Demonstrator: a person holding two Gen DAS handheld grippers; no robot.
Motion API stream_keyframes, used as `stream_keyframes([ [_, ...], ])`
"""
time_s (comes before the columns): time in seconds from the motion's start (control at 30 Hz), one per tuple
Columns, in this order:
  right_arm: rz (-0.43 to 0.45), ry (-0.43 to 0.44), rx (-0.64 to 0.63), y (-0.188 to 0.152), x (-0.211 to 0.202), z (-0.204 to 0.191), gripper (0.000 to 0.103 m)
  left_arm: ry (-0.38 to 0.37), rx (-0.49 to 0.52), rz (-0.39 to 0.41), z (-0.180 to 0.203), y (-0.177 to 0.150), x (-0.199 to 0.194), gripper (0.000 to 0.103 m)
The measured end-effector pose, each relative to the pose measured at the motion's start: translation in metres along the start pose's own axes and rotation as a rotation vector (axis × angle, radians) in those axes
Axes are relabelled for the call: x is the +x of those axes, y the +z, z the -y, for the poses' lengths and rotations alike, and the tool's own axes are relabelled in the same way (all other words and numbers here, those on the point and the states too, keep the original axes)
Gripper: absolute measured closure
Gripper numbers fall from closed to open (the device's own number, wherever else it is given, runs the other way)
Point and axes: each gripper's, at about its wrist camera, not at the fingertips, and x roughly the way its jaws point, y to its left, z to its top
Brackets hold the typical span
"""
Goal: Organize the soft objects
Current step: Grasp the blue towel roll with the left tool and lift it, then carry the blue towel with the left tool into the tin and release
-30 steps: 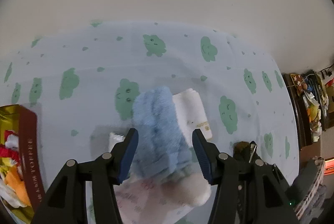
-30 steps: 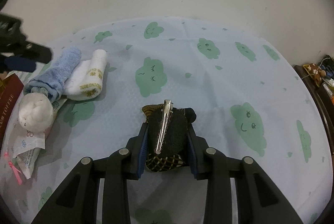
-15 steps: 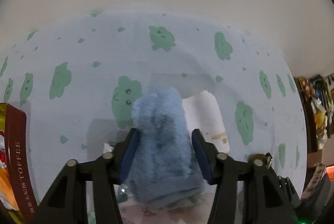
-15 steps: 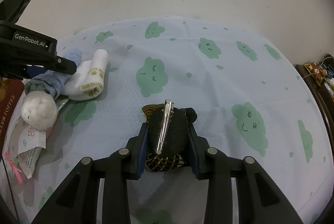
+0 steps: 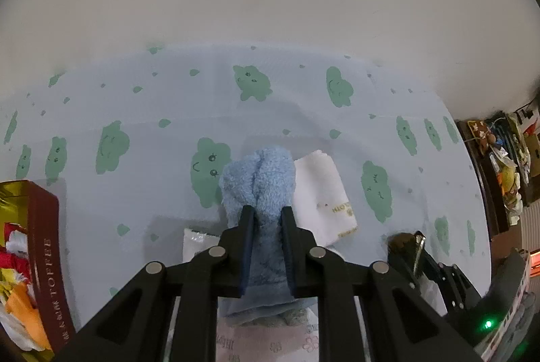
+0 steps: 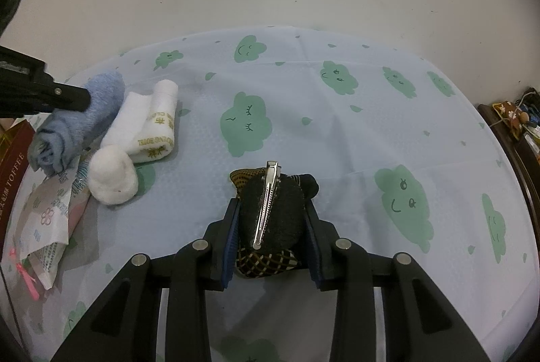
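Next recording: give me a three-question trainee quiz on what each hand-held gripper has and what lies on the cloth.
1. True or false: the left hand-held gripper is shut on the blue rolled towel.
2. What lies on top of the dark bundle in the right hand-held gripper?
A. silver hair clip
B. pink peg
C. spoon
3. Fill in: beside the blue towel on the cloud-print cloth lies a rolled ____ towel with gold lettering.

Key: 1 true; 2 A; 3 white.
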Motion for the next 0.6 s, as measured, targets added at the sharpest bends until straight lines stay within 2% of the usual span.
stream_keyframes([
  [0.6, 0.0, 0.0, 0.0, 0.0, 0.0, 0.0, 0.069, -0.037, 0.001, 0.086, -0.014, -0.016, -0.068, 0.09],
])
